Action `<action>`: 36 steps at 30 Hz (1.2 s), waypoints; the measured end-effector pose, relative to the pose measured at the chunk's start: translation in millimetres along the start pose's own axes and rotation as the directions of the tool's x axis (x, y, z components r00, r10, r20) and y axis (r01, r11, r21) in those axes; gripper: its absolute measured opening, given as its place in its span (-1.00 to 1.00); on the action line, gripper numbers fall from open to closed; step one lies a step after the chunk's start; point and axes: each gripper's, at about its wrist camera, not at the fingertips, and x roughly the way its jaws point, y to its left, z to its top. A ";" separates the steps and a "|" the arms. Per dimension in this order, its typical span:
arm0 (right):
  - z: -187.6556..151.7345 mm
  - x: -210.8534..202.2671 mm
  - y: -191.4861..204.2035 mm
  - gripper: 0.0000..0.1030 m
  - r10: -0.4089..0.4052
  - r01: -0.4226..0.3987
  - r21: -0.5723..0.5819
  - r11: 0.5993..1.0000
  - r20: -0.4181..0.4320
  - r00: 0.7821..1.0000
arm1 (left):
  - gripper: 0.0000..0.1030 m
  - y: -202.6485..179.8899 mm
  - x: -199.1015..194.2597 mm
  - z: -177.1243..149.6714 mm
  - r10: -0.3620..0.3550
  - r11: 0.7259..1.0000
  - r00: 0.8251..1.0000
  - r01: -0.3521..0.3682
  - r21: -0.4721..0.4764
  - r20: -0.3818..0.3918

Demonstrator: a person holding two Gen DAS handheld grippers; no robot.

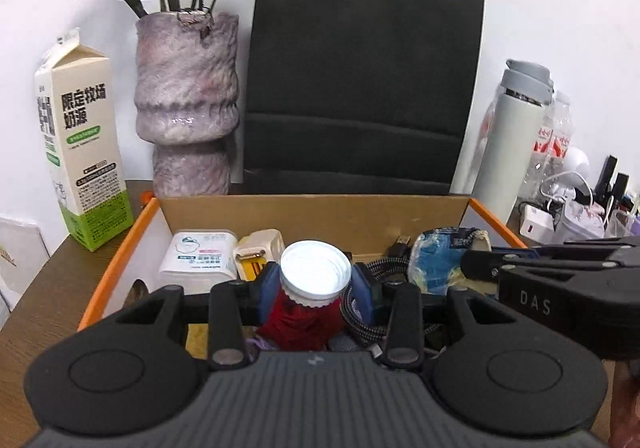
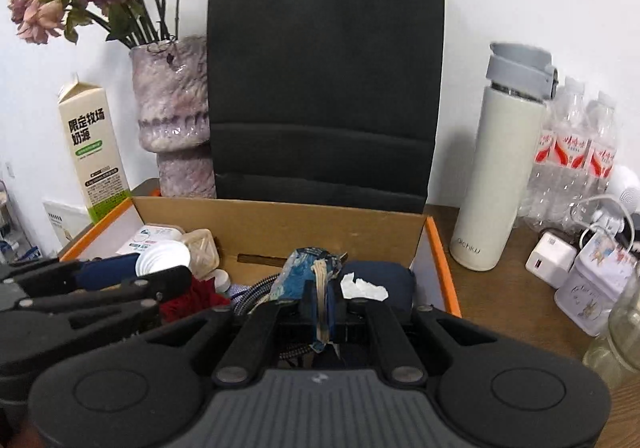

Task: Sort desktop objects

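**deskwatcher:** Both tools sit low over the cardboard box with the orange rim. The left hand-held gripper is pinching a red bottle with a white ribbed cap, blue pads tight on either side just below the cap. The bottle hangs mid-frame over the box clutter.

**boxfan:** And the other one?

**deskwatcher:** The right hand-held gripper has its jaws pressed together on a blue-and-cream crumpled packet, which sticks up between them at frame centre, above the box's right half.

**boxfan:** Any room in there?

**deskwatcher:** Not much. A white mask pack and a cream plug adapter fill the back left, a braided cable runs through the middle, and a dark pouch with a tissue scrap on it lies against the right wall. Behind the back wall a black paper bag stands close, with the marbled vase and milk carton toward the upper left. On the right there's a white thermos, then bare desk between it and the box.
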 end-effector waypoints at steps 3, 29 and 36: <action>0.7 4.0 -2.2 -0.73 0.010 -0.009 0.013 1.000 -0.018 1.000 | -0.05 -1.2 0.5 0.3 -0.004 1.000 1.000 0.004 0.007 -0.014; -70.3 -131.5 3.6 0.78 -0.052 0.054 -0.014 0.998 0.075 0.996 | 1.00 21.7 -149.3 -47.6 0.097 0.995 0.993 -0.099 -0.030 -0.060; -144.2 -205.2 6.5 0.78 -0.033 0.035 -0.022 0.999 0.085 0.996 | 1.00 8.5 -240.2 -112.8 0.084 0.996 0.996 -0.083 0.035 -0.016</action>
